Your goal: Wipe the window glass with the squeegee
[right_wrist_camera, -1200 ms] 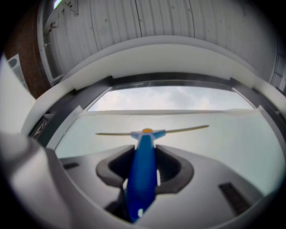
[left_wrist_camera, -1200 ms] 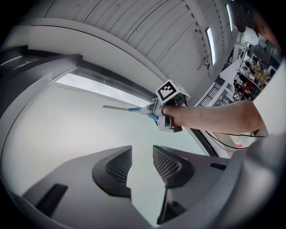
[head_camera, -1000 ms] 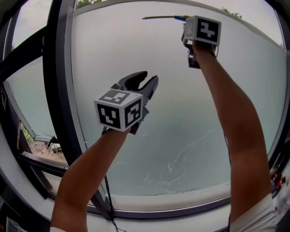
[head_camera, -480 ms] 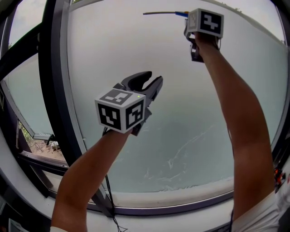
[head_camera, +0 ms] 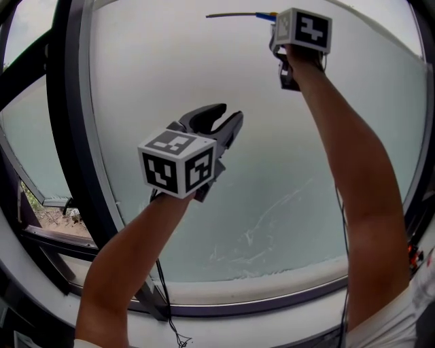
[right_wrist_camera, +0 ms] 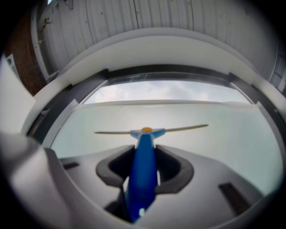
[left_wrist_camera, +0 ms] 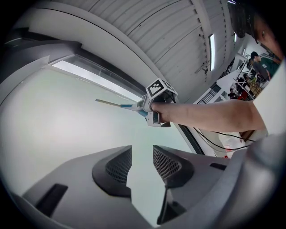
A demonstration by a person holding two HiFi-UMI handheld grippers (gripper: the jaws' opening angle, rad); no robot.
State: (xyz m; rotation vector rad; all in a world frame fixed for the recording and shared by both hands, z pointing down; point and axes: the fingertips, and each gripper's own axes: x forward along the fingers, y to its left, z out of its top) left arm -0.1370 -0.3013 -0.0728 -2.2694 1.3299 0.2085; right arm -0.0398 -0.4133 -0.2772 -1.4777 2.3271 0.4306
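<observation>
The squeegee has a blue handle (right_wrist_camera: pixel 143 170) and a thin pale blade (right_wrist_camera: pixel 178 129). My right gripper (right_wrist_camera: pixel 145 167) is shut on the handle. It holds the blade flat and level against the window glass (head_camera: pixel 272 170), near the top of the pane. In the head view the blade (head_camera: pixel 231 14) sticks out left of the right gripper (head_camera: pixel 280 34), with the arm stretched up. My left gripper (head_camera: pixel 221 121) hovers in front of the middle of the pane, open and empty. Its own view shows a gap between the jaws (left_wrist_camera: pixel 142 163) and the squeegee (left_wrist_camera: pixel 111 103) beyond.
A thick black window frame (head_camera: pixel 68 136) runs down the left of the pane. A white sill (head_camera: pixel 272 289) lies along the bottom. Faint wet streaks (head_camera: pixel 272 217) mark the lower glass. A thin cable (head_camera: pixel 163 299) hangs at the lower left. People stand far off in the room (left_wrist_camera: pixel 254 62).
The right gripper and the squeegee blade have shifted slightly up and to the left along the glass. The left gripper has stayed open and hardly moved.
</observation>
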